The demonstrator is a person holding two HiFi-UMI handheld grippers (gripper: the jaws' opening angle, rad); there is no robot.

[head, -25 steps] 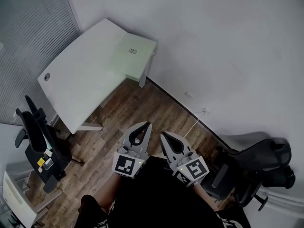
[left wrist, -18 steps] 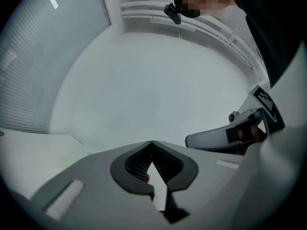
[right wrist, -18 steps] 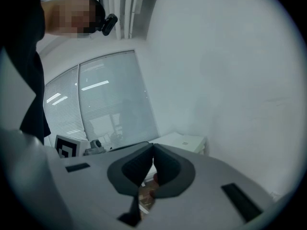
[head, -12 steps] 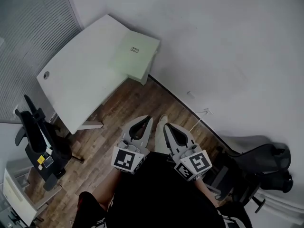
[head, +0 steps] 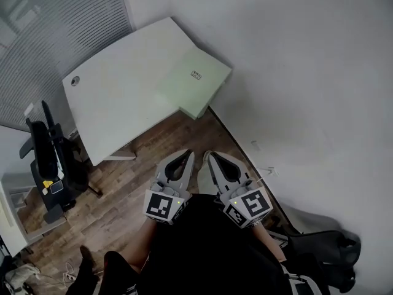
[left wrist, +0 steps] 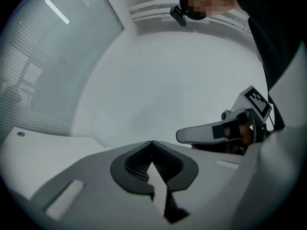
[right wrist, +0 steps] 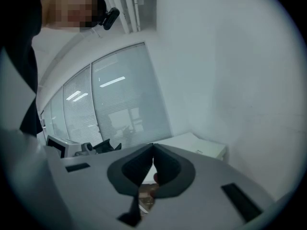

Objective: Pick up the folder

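- The left gripper (left wrist: 152, 143) has its two fingers (left wrist: 135, 166) clenched tip to tip, with nothing between them.
- The right gripper (right wrist: 153, 147) also has its two fingers (right wrist: 169, 169) pressed together, and they grasp nothing.
- In the head view the two grippers sit side by side, low and central, in front of the person's dark clothing and over the wood floor (head: 156, 143).
- One folder (head: 199, 86), pale green with one small label, lies flat on the right-hand end of the counter (head: 116, 97). It is close to the white wall (head: 307, 72) and well apart from both grippers.
- There is one white counter, with one round hole near its left end.
- There are two black chairs. One chair (head: 46, 158) stands left of the counter below the window blinds (head: 55, 29). The other chair (head: 325, 254) is at the lower right, against the wall.
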